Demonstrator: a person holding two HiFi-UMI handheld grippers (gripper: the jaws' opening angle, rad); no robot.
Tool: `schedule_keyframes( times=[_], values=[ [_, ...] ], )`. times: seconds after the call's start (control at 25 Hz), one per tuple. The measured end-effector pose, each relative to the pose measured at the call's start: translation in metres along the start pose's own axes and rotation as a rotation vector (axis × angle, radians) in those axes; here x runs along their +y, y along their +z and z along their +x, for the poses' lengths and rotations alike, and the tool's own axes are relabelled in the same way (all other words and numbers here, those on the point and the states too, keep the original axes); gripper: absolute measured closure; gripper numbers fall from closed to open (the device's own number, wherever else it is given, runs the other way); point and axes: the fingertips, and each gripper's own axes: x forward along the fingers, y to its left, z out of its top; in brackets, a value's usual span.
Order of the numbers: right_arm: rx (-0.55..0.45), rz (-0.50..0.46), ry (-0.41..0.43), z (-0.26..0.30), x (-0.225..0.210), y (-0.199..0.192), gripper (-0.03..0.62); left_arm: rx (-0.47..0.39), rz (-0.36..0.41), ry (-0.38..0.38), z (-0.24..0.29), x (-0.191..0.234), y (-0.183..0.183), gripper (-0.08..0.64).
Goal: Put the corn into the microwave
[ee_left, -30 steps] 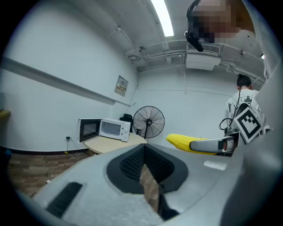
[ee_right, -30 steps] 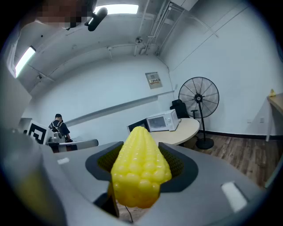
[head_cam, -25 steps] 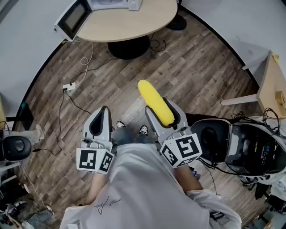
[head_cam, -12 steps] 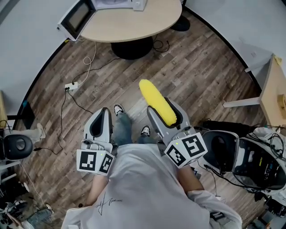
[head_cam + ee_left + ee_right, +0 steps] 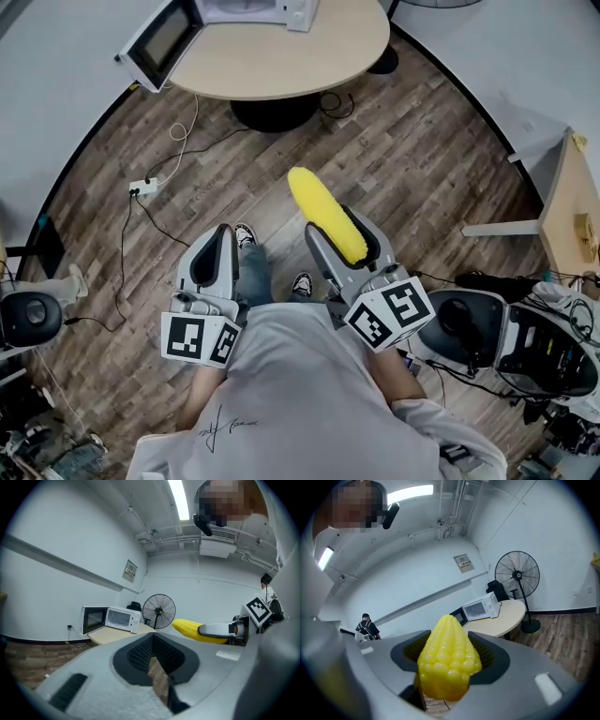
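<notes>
A yellow corn cob [image 5: 323, 214] juts forward out of my right gripper [image 5: 337, 227], which is shut on its rear half, above the wooden floor. The right gripper view shows the corn [image 5: 447, 660] filling the jaws, its tip towards the camera. The white microwave [image 5: 234, 11] stands on a round table [image 5: 300, 56] far ahead, its door [image 5: 159, 42] swung open to the left; it also shows as the microwave [image 5: 480, 607] and the microwave [image 5: 117, 618]. My left gripper [image 5: 214, 255] is shut and holds nothing, level beside the right one.
A power strip [image 5: 143, 185] with cables lies on the floor ahead left. A black chair and gear [image 5: 487, 328] stand at the right, and a desk [image 5: 572, 192] farther right. A standing fan [image 5: 517, 576] is beside the table. A person [image 5: 365, 625] stands far off.
Both grippers and the corn have moved forward across the floor as the person walks; the table and microwave sit a little nearer. The grip on the corn is unchanged.
</notes>
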Motion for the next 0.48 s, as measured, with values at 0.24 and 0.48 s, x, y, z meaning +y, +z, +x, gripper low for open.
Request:
schedule_keyframes(
  times=[0.24, 0.48],
  values=[
    [0.021, 0.033, 0.027, 0.055, 0.004, 0.008, 0.33, -0.005, -0.018, -0.002, 0.025, 0.041, 0.015, 0.571],
    [0.037, 0.051, 0.042, 0.119, 0.011, 0.017, 0.33, 0.011, -0.03, -0.014, 0.056, 0.092, 0.03, 0.572]
  ],
)
